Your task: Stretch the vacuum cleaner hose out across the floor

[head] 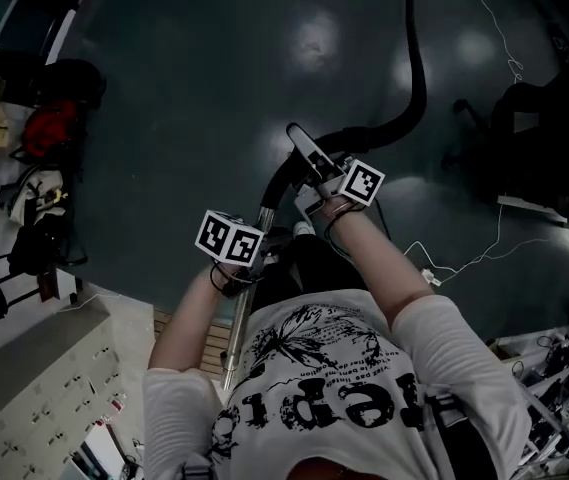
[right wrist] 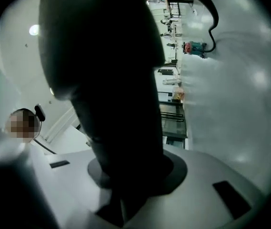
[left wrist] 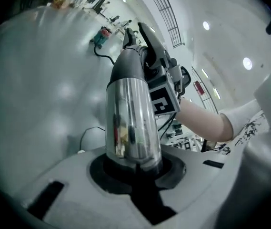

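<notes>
I count two grippers, one wand and one hose. My left gripper (left wrist: 136,168) is clamped on the smooth, mirror-bright chrome metal tube (left wrist: 128,123), which stands straight out between its jaws. My right gripper (right wrist: 130,175) is closed round the matte black curved plastic handle (right wrist: 111,80) at the tube's top. In the head view both sit at the centre of the frame, the right one higher and further right, both bare forearms reaching forward from white sleeves. The single ribbed black flexible hose (head: 416,88) arcs from the handle towards the upper right, across the glossy dark teal floor (head: 214,88).
</notes>
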{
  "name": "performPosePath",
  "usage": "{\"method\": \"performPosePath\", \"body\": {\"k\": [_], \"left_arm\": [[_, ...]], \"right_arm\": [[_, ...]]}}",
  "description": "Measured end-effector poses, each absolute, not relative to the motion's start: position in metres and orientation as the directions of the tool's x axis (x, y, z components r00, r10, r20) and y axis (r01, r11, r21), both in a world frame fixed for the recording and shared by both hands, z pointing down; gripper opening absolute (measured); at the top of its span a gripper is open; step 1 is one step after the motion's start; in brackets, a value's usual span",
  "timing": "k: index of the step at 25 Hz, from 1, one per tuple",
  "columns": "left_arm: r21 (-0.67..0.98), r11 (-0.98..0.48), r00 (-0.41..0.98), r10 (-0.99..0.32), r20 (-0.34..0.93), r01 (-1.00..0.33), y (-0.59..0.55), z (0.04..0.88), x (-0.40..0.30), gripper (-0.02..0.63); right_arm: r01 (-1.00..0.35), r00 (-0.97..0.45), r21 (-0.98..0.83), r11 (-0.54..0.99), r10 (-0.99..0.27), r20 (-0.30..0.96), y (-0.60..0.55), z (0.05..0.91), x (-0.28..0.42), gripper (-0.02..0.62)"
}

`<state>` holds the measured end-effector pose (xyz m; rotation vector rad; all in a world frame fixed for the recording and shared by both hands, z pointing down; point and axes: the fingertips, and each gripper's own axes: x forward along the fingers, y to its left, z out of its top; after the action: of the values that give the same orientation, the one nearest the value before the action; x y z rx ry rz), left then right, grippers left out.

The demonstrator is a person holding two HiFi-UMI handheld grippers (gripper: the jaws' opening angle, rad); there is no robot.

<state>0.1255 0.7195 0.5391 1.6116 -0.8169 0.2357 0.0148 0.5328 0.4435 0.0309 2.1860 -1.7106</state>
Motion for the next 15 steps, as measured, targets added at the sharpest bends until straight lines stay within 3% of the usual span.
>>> {"method": "performPosePath", "body": {"k": [3, 8, 11, 15], "left_arm": [[0.731, 0.02, 0.661, -0.408, 0.629, -0.683, 0.744, 0.543, 0.109, 0.071], [0.668, 0.061, 0.591, -0.409, 0.695, -0.742, 0.79, 0.557, 0.087, 0.071], [0.672, 0.076, 0.595, -0.4, 0.697, -0.736, 0.824, 0.568, 0.085, 0.07], [0.598, 0.062, 0.543, -0.354, 0.762, -0.799, 0.88, 0.586, 0.075, 0.071]], "right_arm": [[0.219, -0.942, -0.947, 0.234, -0.201, -0.268, 0.559, 0.449, 0.0, 0.087], [0.026, -0.984, -0.973, 0.231, -0.168, -0.067, 0.605, 0.488, -0.011, 0.106], [-0.058, -0.977, -0.981, 0.185, -0.213, 0.018, 0.639, 0.509, -0.01, 0.148], [-0.185, -0.968, -0.963, 0.194, -0.205, 0.144, 0.687, 0.54, -0.001, 0.253]]}}
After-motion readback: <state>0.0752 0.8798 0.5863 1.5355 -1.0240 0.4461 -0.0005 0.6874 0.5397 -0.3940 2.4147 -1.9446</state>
